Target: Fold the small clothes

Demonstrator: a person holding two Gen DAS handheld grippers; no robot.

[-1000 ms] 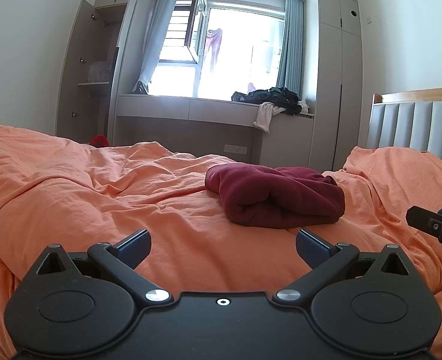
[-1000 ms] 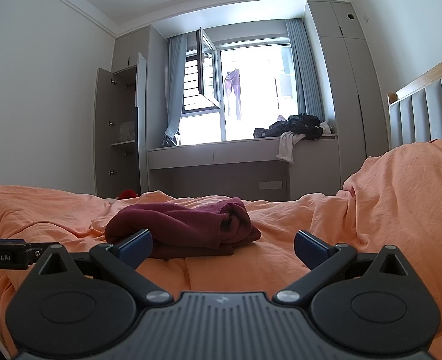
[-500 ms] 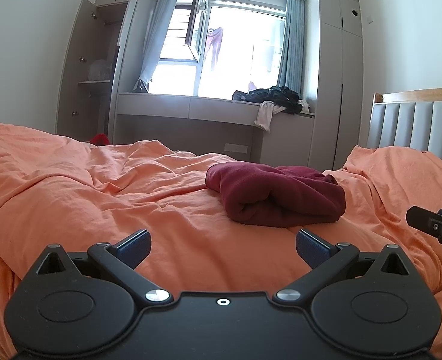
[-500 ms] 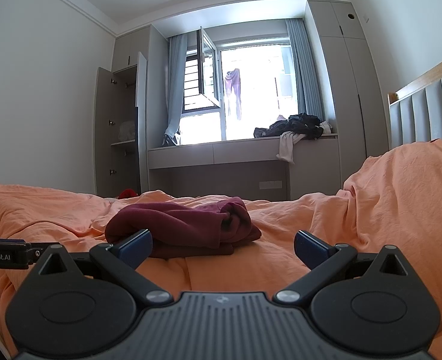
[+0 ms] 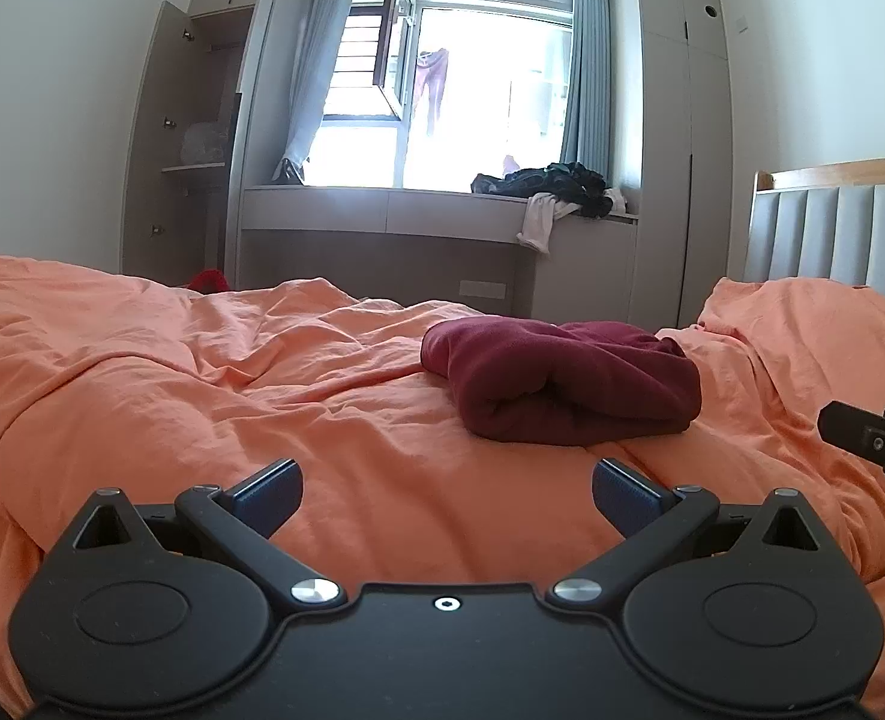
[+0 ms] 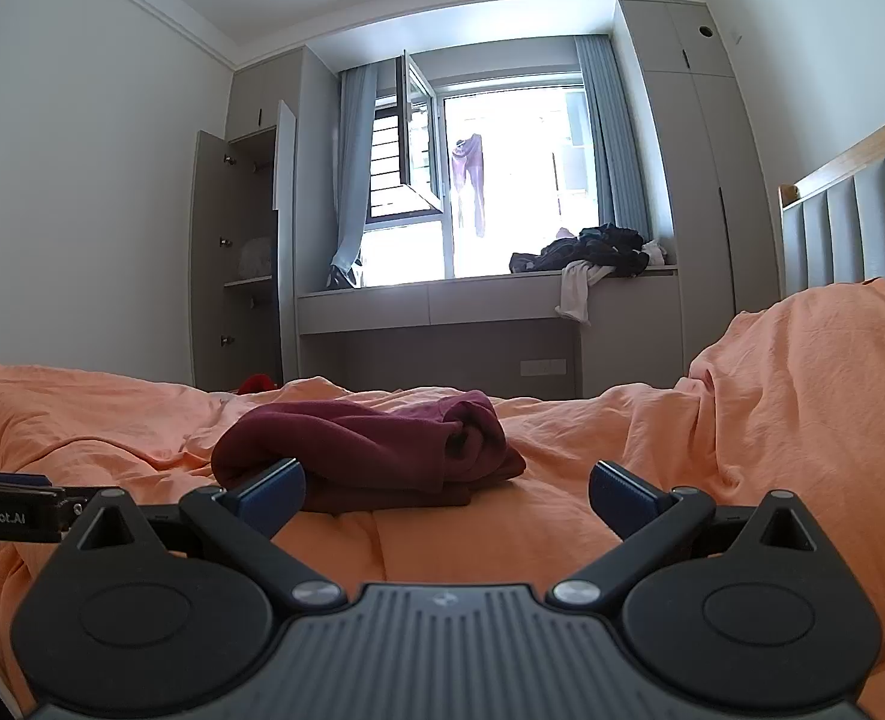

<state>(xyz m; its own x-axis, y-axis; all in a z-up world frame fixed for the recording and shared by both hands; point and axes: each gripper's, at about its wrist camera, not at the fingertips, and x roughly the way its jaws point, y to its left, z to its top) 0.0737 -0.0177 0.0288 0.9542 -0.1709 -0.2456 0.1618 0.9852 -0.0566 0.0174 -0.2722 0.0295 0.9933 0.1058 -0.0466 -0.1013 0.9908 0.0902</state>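
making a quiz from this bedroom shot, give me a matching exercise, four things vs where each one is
Things:
1. maroon garment
2. dark clothes pile
3. purple garment
4. left tool

Places:
A. hanging outside the window
B. on the window ledge
C. open above the orange duvet, nearest the camera
D. bunched on the bed

Pairs: 1-D, 2-B, 3-A, 4-C

Almost nothing differs from the pictures a second ago. In the left wrist view the folded dark red fleece garment [image 5: 562,387] sits a trifle further right than it did; in the right wrist view no shift can be made out.
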